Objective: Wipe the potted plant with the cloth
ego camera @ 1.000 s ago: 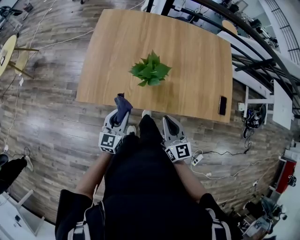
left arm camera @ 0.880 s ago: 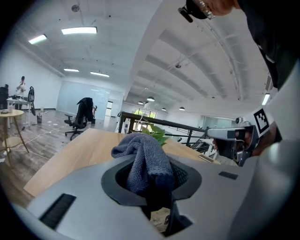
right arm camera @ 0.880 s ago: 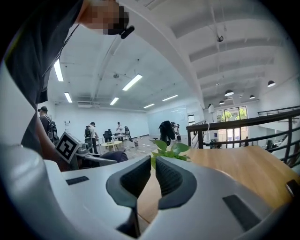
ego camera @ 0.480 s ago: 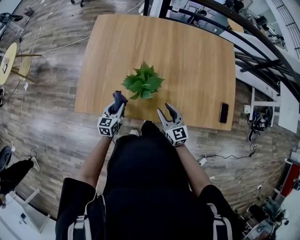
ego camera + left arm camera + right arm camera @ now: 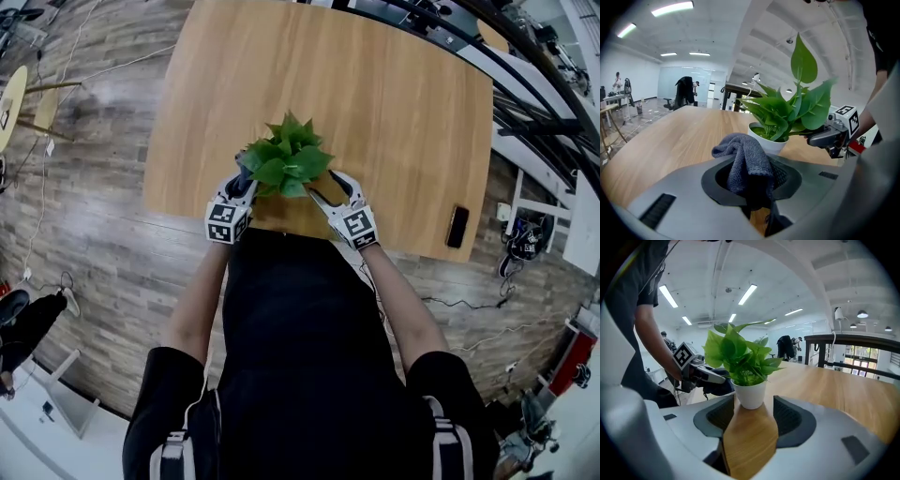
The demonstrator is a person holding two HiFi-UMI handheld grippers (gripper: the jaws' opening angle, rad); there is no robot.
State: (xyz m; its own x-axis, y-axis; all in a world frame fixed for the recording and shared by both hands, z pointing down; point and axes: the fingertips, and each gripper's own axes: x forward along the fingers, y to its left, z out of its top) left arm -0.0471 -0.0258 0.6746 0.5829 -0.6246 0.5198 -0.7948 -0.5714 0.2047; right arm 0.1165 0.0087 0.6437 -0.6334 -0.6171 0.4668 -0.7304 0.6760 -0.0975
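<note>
**Inspector:** Head view first. Where is the task item?

**Assessor:** The green-leaved potted plant stands on the light wooden worktop. It is near the edge closest to the person and roughly midway along that edge. The left claw lies at the plant's left, with its tips under the leaves. The right claw lies at the plant's right. A black phone lies flat by the worktop's near right corner, well apart from the plant. Dark plank floor surrounds the worktop.

**Inspector:** Left gripper view. What is the state of that claw?

**Assessor:** It is closed on a dark grey-blue knitted cloth. The cloth is bunched between the jaws and folds up over them. The plant's round white pot sits upright just beyond the cloth. I cannot tell whether cloth and pot touch. The leaves rise above and to the right. The right claw shows past the plant, at the right of the view.

**Inspector:** Right gripper view?

**Assessor:** The jaws stand wide apart and have just been opening. Only bare worktop shows between the pads. The white pot stands just ahead of the gap, and neither pad is on it. The left claw and its cloth show beyond the pot at the left, close under the leaves.
</note>
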